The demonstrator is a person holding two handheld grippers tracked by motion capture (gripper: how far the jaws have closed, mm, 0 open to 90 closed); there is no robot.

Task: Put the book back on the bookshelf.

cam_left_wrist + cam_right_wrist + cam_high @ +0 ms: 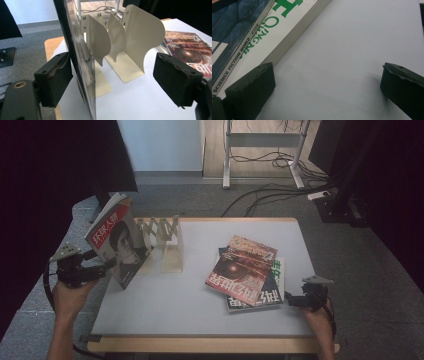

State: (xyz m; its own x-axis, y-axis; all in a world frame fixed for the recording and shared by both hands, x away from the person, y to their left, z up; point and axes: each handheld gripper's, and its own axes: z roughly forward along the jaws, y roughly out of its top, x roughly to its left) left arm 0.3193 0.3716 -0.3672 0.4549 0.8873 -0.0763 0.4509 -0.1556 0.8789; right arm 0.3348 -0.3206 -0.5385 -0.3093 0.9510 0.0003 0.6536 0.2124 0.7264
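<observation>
1. I am watching the left claw (pixel 100 265), jaws apart, with the portrait magazine (pixel 119 242) standing on edge between them against one pad.
2. The cream file rack (pixel 167 245) is standing just right of it, its slots running parallel to the cover.
3. The right claw (pixel 292 301) is resting open on the desk (pixel 200 315) beside the flat magazine stack (pixel 247 275).

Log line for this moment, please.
left gripper: open, beside upright magazine | rack: near | right gripper: open by stack
</observation>
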